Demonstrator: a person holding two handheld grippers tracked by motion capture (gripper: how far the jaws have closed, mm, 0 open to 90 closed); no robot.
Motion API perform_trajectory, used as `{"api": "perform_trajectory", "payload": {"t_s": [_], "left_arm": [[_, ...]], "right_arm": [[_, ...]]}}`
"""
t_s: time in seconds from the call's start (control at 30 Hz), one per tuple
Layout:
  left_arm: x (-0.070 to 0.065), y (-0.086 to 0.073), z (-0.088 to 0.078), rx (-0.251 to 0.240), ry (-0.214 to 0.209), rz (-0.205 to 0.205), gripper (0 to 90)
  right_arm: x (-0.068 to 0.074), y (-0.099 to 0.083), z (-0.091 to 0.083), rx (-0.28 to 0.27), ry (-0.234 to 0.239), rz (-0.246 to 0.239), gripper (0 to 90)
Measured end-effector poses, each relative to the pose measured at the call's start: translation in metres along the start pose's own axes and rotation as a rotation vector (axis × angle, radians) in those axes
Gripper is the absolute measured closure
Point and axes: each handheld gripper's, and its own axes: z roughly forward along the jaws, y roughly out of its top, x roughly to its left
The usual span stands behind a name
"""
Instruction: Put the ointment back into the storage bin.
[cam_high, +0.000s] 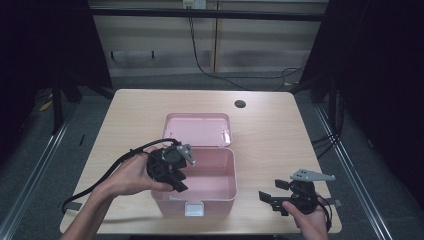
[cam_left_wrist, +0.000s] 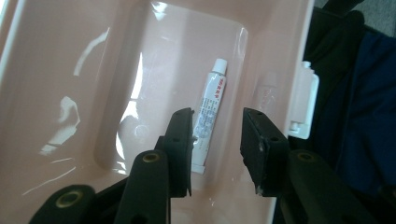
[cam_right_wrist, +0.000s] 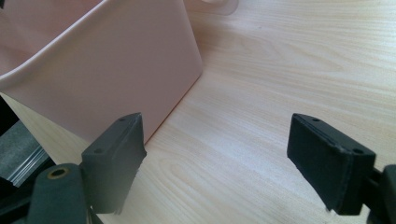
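Left tongs (cam_left_wrist: 217, 147) are hanging part open and empty over the pink box (cam_left_wrist: 56, 74), its tube (cam_left_wrist: 210, 112) lying released on the bottom, while right tongs (cam_right_wrist: 229, 163) are waiting wide open and empty above the worktop (cam_right_wrist: 280, 70); next move, judged: withdrawing and closing the lid (cam_high: 197, 129).

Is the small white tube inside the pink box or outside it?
Inside. The white tube lies flat on the bottom of the pink box, below the open left gripper, whose jaws do not touch it.
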Motion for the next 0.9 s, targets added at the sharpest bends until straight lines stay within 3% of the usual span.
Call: {"api": "perform_trajectory", "payload": {"t_s": [0.33, 0.47, 0.53, 0.7, 0.9], "left_arm": [[0.000, -0.014, -0.019, -0.020, 0.019, -0.020, 63.0], [-0.003, -0.020, -0.030, -0.047, 0.024, -0.011, 62.7], [-0.004, -0.022, -0.033, -0.032, 0.032, 0.003, 62.8], [-0.002, -0.035, -0.040, -0.048, 0.057, -0.026, 61.4], [0.000, -0.060, -0.048, -0.102, 0.075, -0.056, 56.4]], "right_arm": [[0.000, 0.000, 0.001, 0.000, 0.001, -0.007, 18.5], [0.000, 0.000, 0.001, -0.001, 0.001, -0.006, 18.5], [0.000, 0.000, 0.001, 0.000, 0.004, -0.001, 18.5], [0.000, 0.000, 0.001, -0.001, 0.004, -0.002, 18.4], [-0.001, 0.000, 0.001, -0.002, 0.001, 0.001, 18.4]]}}
